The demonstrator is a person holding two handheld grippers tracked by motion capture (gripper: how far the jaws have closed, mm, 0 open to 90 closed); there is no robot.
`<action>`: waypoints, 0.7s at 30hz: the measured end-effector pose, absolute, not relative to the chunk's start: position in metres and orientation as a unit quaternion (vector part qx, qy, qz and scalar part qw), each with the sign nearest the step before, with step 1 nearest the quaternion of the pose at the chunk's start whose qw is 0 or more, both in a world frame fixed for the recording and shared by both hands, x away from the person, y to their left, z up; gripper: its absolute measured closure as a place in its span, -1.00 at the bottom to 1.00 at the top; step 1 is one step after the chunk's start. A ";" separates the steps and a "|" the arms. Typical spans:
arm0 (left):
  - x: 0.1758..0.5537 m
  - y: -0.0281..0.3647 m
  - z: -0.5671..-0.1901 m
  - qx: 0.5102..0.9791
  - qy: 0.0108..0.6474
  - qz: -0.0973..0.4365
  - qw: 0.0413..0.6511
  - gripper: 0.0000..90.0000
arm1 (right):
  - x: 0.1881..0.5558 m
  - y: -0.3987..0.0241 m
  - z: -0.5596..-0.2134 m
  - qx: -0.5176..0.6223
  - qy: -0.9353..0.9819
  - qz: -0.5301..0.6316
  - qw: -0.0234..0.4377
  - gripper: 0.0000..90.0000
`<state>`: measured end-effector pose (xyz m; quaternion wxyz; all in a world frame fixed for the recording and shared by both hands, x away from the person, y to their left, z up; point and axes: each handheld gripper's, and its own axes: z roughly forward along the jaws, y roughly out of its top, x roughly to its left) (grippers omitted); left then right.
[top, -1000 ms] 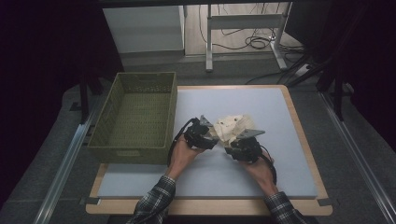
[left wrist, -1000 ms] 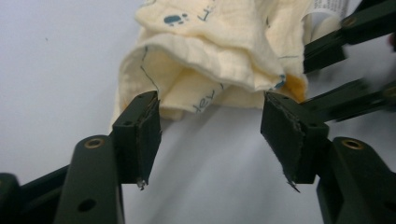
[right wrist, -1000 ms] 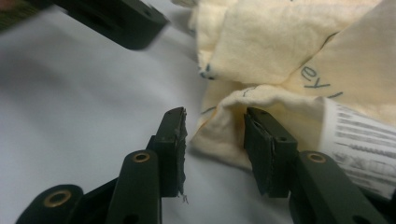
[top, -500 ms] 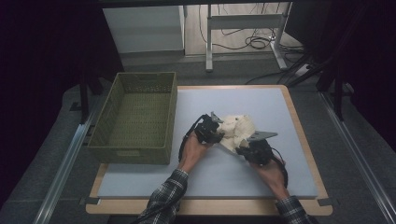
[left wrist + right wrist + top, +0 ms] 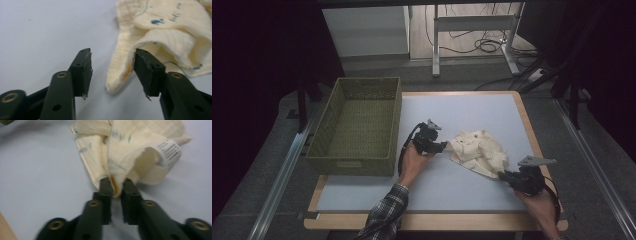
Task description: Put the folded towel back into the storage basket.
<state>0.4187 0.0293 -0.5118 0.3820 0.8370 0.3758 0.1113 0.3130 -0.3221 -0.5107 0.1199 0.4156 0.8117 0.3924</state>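
Observation:
A cream cloth (image 5: pixel 477 150) with small blue prints lies crumpled on the pale blue mat (image 5: pixel 472 107), drawn out toward the front right. My left gripper (image 5: pixel 444 146) is at its left edge. In the left gripper view the left gripper (image 5: pixel 112 72) is open, its jaws have just been opening, and the cloth's (image 5: pixel 162 32) hem lies loose between them. My right gripper (image 5: pixel 502 175) is at the cloth's front right corner. In the right gripper view the right gripper (image 5: pixel 116 187) pinches a fold of the cloth (image 5: pixel 130 147), though its jaws have just been opening slightly.
An empty green woven basket (image 5: pixel 357 161) stands at the mat's left, close to my left hand. A white care label (image 5: pixel 168 150) sticks out of the cloth. The wooden table edge (image 5: pixel 532 130) runs along the right, with dark floor and cables beyond.
My right gripper has moved right and toward the front edge, dragging a corner of the cloth out with it. The left gripper stays at the cloth's left edge with wider jaws.

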 end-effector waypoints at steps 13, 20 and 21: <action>0.416 0.036 -0.527 0.846 0.365 0.092 0.379 -0.01 | 0.343 -0.308 -0.474 0.400 0.808 0.410 0.141 0.22; 0.417 0.027 -0.531 0.848 0.355 0.085 0.384 0.35 | 0.388 -0.260 -0.486 0.379 0.831 0.378 0.150 0.15; 0.416 0.026 -0.532 0.848 0.355 0.086 0.384 0.43 | 0.392 -0.255 -0.489 0.377 0.838 0.364 0.155 0.35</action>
